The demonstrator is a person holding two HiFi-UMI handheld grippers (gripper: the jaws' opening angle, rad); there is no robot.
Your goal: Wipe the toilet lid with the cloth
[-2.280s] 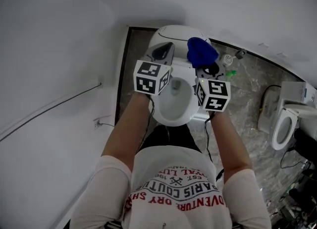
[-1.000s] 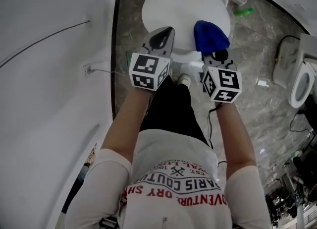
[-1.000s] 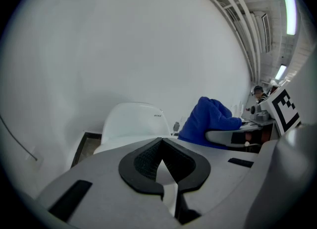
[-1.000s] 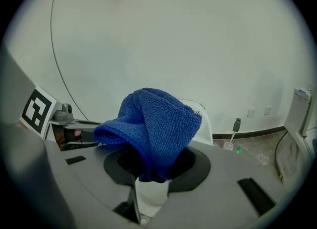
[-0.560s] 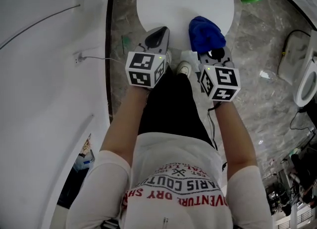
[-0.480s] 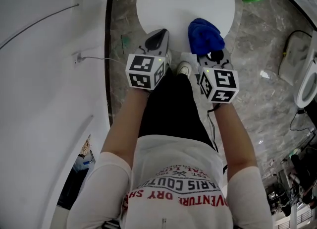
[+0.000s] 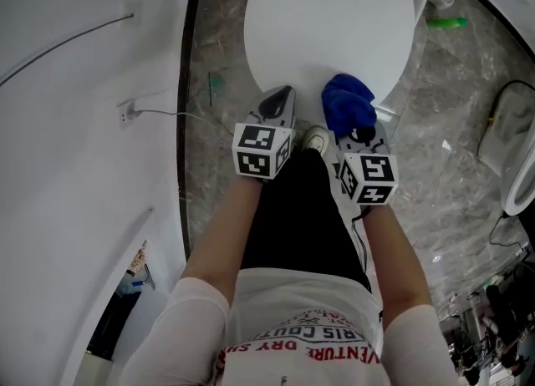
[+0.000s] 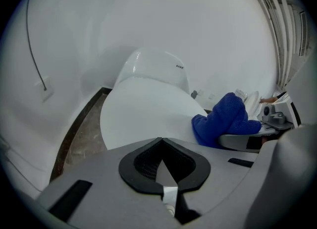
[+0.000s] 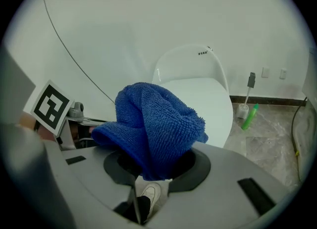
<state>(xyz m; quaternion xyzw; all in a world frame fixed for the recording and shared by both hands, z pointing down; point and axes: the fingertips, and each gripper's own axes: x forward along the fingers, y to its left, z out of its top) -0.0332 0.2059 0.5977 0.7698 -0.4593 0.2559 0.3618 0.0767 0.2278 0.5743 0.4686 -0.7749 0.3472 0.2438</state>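
The right claw [image 7: 358, 128] pinches the blue cloth [image 7: 345, 100], bunched, I'd guess, to press a thick wad onto the closed toilet lid [image 7: 330, 17]. It sits over the lid's near right edge, its length jutting toward the tank. The left claw [image 7: 282, 96], pressed together and empty, hangs beside it.

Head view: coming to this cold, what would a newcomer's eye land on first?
The bright blue cloth, bunched in the right gripper's jaws, stands out at the near right edge of the closed white toilet lid, which fills the top centre. The left gripper, jaws together and empty, sits just left of it. A green bottle shows on the floor to the right.
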